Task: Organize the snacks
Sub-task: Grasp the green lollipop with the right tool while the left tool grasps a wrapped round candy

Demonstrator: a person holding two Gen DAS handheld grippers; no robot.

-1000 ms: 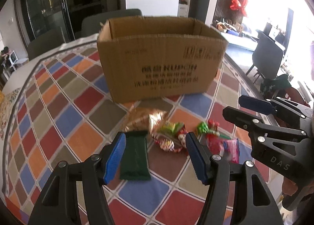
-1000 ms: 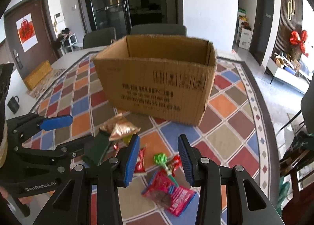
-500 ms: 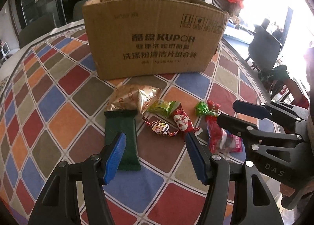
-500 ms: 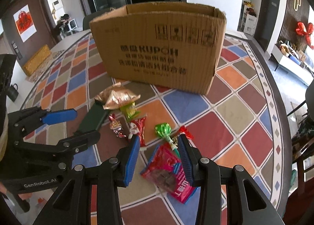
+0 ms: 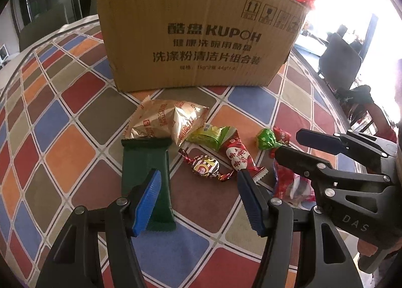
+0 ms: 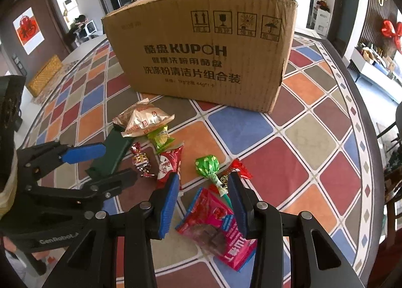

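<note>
Both grippers have dropped closer to the snack pile since the earlier pictures, so the cardboard box (image 5: 201, 36) now fills the upper view and its opening is out of sight. It stands toward the far edge of the tiled surface (image 5: 62, 157), stiff and light-looking, with the snacks in a loose row in front of it.

Largest of the snacks is the red pouch (image 6: 221, 227), flat and crinkly; it is probably best pinched across a short edge. The right gripper (image 6: 203, 202) hangs over it, fingers narrowly apart and holding nothing. The dark green bar (image 5: 147, 174) looks firmer and could take a grip across its width; the left gripper (image 5: 198, 200) hovers with its fingers moderately wide, one pad over the bar's near end, nothing between them. The gold foil packets (image 5: 165, 122) are puffy, slippery and likely crushable. The small twist-wrapped candies (image 5: 204, 167) are light; the wrapper tails are the easiest hold.
</note>
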